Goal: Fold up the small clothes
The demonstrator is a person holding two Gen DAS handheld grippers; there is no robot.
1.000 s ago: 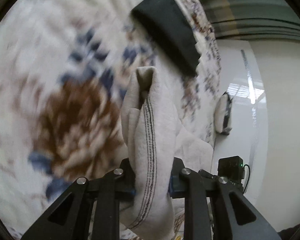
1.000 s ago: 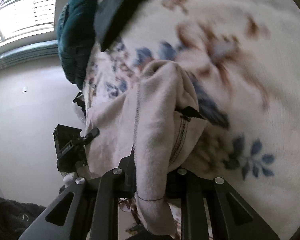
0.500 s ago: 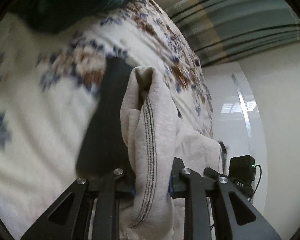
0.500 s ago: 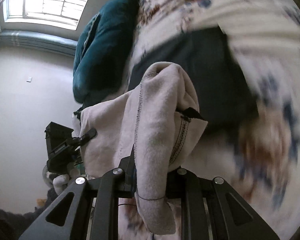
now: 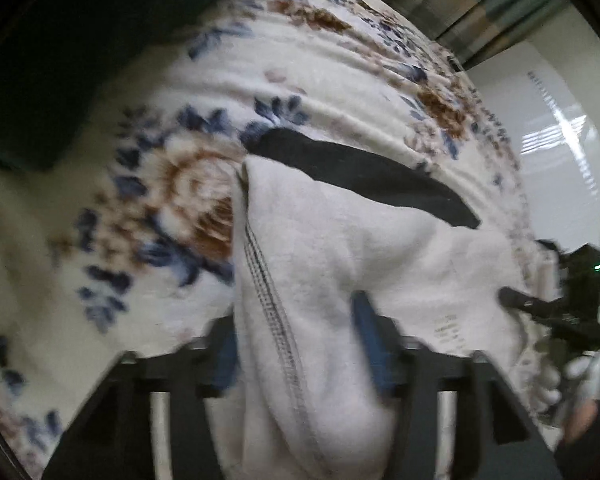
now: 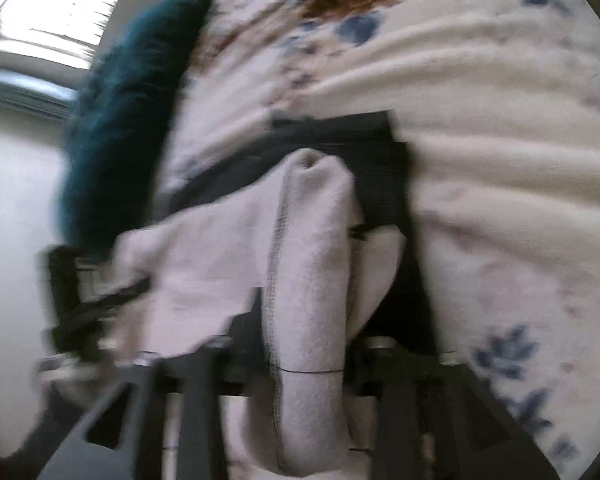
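Cream garment (image 5: 340, 264), a small soft piece with dark stitched seams, held up between two grippers just above a bed spread with a floral blanket (image 5: 340, 92). Left wrist view: left gripper (image 5: 300, 344) with jaws spread wider than the bunched hem, blue pads showing either side of the cloth, so the grip looks loosened or opening, though motion blur makes that uncertain. Beyond the cream cloth, a flat dark garment (image 5: 364, 172) on the blanket; the cream piece overlaps its near edge. A dark teal pillow (image 5: 60, 64) at upper left; the other gripper at far right, gripping the same cloth. Right wrist view: right gripper (image 6: 304, 344) with jaws pinching a fold of the cream garment (image 6: 308, 256), directly over the dark garment (image 6: 340, 152), teal pillow (image 6: 128, 104) to the left, blanket (image 6: 500, 120) to the right. Risks from here: uneven release, one side dropping first, leaving the fold skewed or bunched; cream cloth landing crooked on the dark piece and dragging it out of shape. Compared with half a second ago: left jaws no longer clamped tight on the hem, cloth fanned out wider, both views lower and nearer the dark garment, more blur.
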